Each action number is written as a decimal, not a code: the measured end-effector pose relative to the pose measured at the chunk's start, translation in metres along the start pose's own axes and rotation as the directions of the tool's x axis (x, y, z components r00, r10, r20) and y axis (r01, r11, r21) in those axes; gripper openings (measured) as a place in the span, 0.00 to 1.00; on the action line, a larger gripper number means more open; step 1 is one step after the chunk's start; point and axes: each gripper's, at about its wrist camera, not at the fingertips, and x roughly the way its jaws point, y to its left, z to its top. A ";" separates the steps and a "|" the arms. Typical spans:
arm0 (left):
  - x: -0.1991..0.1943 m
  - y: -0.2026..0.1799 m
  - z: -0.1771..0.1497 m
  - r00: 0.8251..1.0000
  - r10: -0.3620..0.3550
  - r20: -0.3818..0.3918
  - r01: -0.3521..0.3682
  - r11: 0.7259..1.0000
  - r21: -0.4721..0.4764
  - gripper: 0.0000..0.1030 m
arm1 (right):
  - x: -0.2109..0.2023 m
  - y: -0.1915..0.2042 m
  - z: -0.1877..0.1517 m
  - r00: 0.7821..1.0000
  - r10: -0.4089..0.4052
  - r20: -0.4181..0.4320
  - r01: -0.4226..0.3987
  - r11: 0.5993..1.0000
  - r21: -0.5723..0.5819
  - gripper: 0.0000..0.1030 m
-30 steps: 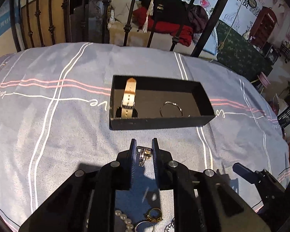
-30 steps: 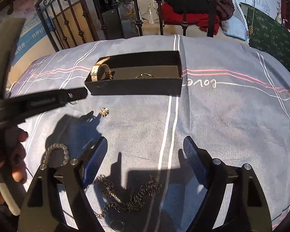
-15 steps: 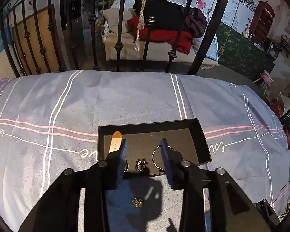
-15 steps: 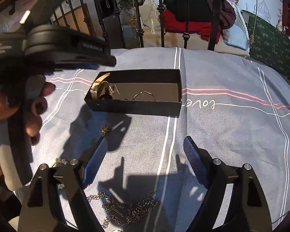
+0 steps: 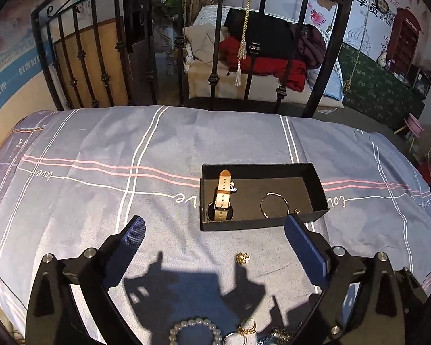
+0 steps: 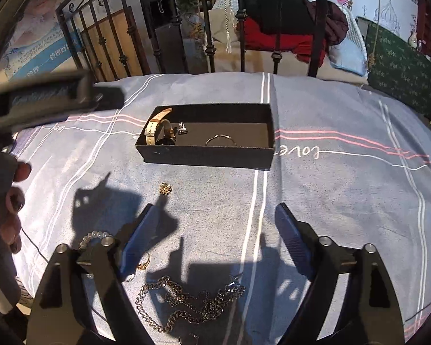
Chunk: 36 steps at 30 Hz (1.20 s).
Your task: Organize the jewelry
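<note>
A black open box (image 5: 319, 185) (image 6: 209, 155) lies on the grey bedspread. It holds a tan-strapped watch (image 5: 223, 195) (image 6: 155, 125), a small ring (image 5: 233, 187) (image 6: 182, 128) and a thin bangle (image 5: 274, 204) (image 6: 220, 138). My left gripper (image 5: 215, 233) is open and empty, hovering just before the box. My right gripper (image 6: 215, 230) is open and empty, further back. Loose on the spread are a gold flower piece (image 5: 242, 258) (image 6: 165, 188), a pearl bracelet (image 5: 195, 327) (image 6: 93, 237), a gold ring (image 5: 247, 327) (image 6: 144, 264) and a chain (image 6: 186, 302).
A black iron bed rail (image 5: 212, 43) stands behind the bedspread (image 5: 100, 189). A swing seat with red and black clothes (image 5: 267, 57) is beyond it. The hand holding the left gripper (image 6: 14, 201) fills the left edge of the right wrist view.
My left gripper carried a ring over the box, opened and let it fall in, then drew back wide open. The right gripper stayed put and open.
</note>
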 end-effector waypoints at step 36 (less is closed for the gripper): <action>-0.001 0.018 -0.119 0.975 -0.058 -0.216 0.082 0.991 0.103 0.10 | -0.014 0.001 -0.060 0.993 0.080 -0.092 -0.078 0.997 0.026 0.04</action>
